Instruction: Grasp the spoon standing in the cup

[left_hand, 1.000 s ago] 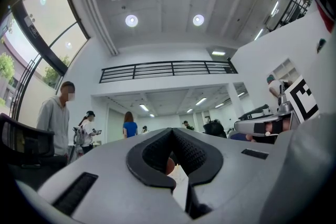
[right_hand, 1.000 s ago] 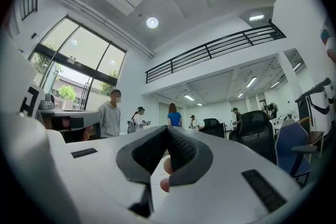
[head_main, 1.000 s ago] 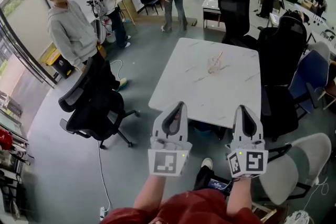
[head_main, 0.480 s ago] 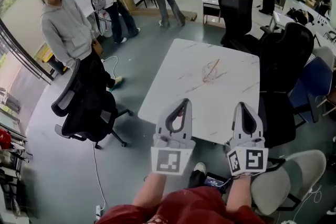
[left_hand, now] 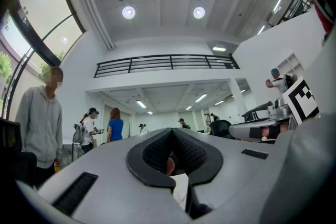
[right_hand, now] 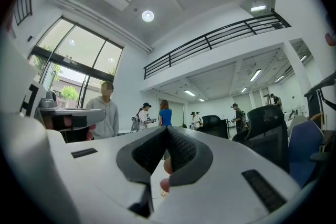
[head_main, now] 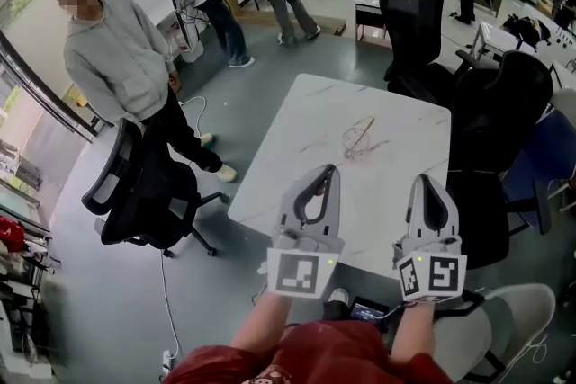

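In the head view, a clear cup (head_main: 357,145) stands on the white marbled worktop (head_main: 297,157), in its far half and about midway between the left and right edges. The spoon (head_main: 365,131) stands in the cup and leans toward the far right corner. The left gripper (head_main: 329,169) and the right gripper (head_main: 426,180) are held side by side over the near edge of the worktop, both pointing at the far edge and both well apart from the cup. A person in a grey hoodie (head_main: 117,58) stands off the left edge, behind a black chair (head_main: 144,189). In the left gripper view, the left gripper (left_hand: 171,130) has its jaws closed tip to tip, with nothing gripped between the dark pads. The person in the grey hoodie (left_hand: 39,123) shows at the far left. In the right gripper view, the right gripper (right_hand: 167,127) is likewise closed and empty, its tips meeting. The same person (right_hand: 106,113) stands to the left of the tips.
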The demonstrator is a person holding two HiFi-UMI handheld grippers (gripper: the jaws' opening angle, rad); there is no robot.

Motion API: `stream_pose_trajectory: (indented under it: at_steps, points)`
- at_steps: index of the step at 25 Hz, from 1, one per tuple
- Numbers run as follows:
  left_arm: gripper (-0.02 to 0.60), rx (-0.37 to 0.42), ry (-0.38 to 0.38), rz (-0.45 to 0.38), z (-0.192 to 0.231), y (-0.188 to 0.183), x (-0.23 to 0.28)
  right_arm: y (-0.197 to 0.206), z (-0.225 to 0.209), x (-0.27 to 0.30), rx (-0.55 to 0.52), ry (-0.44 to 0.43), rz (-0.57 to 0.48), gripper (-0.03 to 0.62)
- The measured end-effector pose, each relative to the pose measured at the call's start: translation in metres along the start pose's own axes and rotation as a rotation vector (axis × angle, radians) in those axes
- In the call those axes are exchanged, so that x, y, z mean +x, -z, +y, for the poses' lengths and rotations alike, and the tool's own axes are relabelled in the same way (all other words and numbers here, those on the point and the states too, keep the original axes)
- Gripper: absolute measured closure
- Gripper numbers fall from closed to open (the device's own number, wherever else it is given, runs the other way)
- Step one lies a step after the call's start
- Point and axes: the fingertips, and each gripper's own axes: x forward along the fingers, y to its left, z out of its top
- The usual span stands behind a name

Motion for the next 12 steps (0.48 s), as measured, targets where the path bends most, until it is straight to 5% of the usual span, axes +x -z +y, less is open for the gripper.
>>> stream_pose_trajectory:
  at_steps: [12]
  points:
    - [0.572,-0.009,0.007,0.010,0.000,0.013,0.035,0.007,-0.020,0.028,0.009,-0.001,0.001,0.582]
